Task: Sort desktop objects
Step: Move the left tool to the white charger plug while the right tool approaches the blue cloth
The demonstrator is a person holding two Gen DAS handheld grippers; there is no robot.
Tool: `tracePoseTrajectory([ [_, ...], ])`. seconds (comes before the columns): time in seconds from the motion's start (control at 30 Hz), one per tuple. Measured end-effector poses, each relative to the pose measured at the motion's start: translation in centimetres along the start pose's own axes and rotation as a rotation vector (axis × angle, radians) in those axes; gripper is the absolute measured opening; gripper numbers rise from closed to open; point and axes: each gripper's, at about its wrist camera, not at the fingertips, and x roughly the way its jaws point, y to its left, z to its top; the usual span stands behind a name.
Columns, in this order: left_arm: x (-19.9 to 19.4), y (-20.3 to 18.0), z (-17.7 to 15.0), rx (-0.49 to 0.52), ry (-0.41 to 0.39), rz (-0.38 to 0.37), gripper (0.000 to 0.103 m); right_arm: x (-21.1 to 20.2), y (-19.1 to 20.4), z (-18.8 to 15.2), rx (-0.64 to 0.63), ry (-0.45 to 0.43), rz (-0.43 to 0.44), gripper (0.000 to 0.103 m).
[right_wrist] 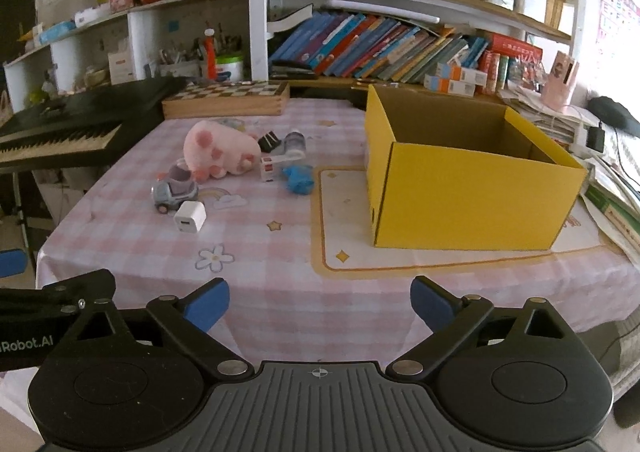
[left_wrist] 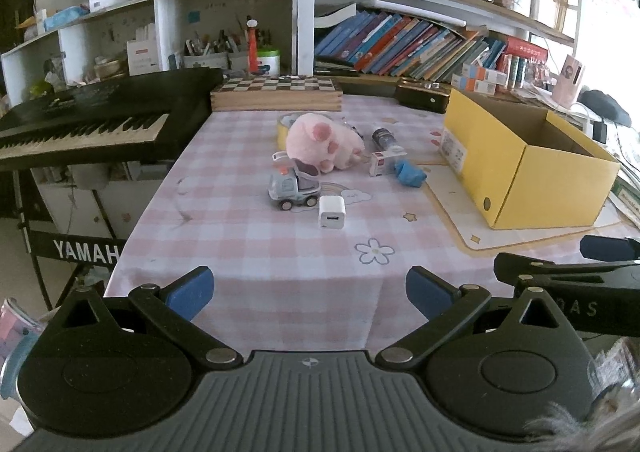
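An open yellow box (left_wrist: 528,168) (right_wrist: 468,180) stands on the right of the pink checked table. Left of it lies a cluster: a pink plush (left_wrist: 324,142) (right_wrist: 220,148), a grey toy truck (left_wrist: 294,186) (right_wrist: 174,190), a white charger cube (left_wrist: 331,212) (right_wrist: 190,217), a small white carton (left_wrist: 382,163) (right_wrist: 270,166), a blue crumpled item (left_wrist: 410,173) (right_wrist: 298,178) and a small bottle (left_wrist: 383,137) (right_wrist: 295,142). My left gripper (left_wrist: 310,292) and right gripper (right_wrist: 320,302) are open and empty at the table's near edge, well short of the objects.
A black keyboard (left_wrist: 80,124) (right_wrist: 60,132) stands at the left. A wooden chessboard box (left_wrist: 276,94) (right_wrist: 226,98) lies at the back. Bookshelves (right_wrist: 400,44) rise behind. A yellow tape roll (left_wrist: 285,124) sits behind the plush. Papers (right_wrist: 612,204) lie right of the box.
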Motion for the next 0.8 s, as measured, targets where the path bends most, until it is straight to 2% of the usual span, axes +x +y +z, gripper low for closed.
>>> tracePoseTrajectory([
  [0.23, 1.6, -0.5, 1.2, -0.001, 0.045, 0.018, 0.101, 2.3, 0.2, 1.6, 0.002, 0.007, 0.036, 0.083],
  [0.3, 2.3, -0.4, 1.8, -0.002, 0.052, 0.018, 0.1, 3.0, 0.2, 2.1, 0.001, 0.008, 0.053, 0.071],
  [0.4, 3.2, -0.4, 2.4, -0.001, 0.055, 0.016, 0.1, 4.3, 0.2, 2.9, -0.002, 0.017, 0.064, 0.062],
  [0.53, 4.8, -0.7, 3.3, 0.001, 0.06, 0.018, 0.1, 5.9, 0.3, 4.0, -0.012, 0.019, 0.079, 0.062],
  [0.8, 8.2, -1.3, 4.8, 0.0, 0.088, 0.016, 0.089, 8.9, 0.9, 6.1, -0.051, 0.02, 0.126, 0.062],
])
